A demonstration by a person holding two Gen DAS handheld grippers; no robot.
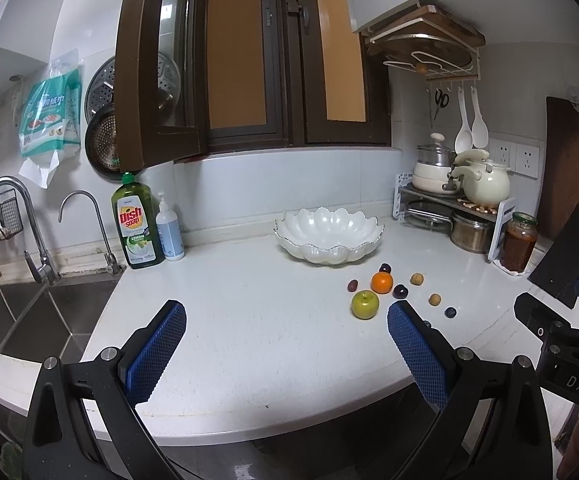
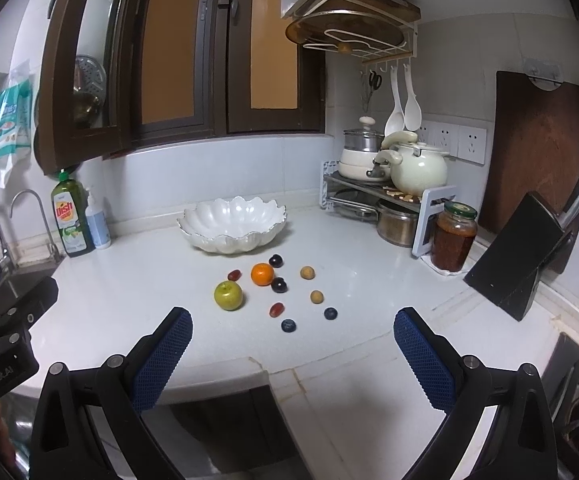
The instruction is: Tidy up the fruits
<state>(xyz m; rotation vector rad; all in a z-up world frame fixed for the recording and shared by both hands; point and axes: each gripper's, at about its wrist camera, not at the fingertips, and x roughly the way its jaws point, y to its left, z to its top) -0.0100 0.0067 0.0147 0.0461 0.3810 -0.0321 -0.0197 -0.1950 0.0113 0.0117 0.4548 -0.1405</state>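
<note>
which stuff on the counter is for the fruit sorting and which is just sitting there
For the job: green apple, orange, two dark plums, two red grapes, two blueberries, two small tan fruits, white scalloped bowl.

Just sitting there: dish soap bottle, pump bottle, sauce jar, knife block, pots.

Our left tongs (image 1: 287, 320) and right tongs (image 2: 292, 328) look alike: black plastic frames with triangular cut-outs and round silver screws, each finger faced with a blue, diamond-textured pad (image 1: 157, 350). At the right edge of the left view, white letters "DAS" mark a black body. Bare skin shows in the lower corners.
</note>
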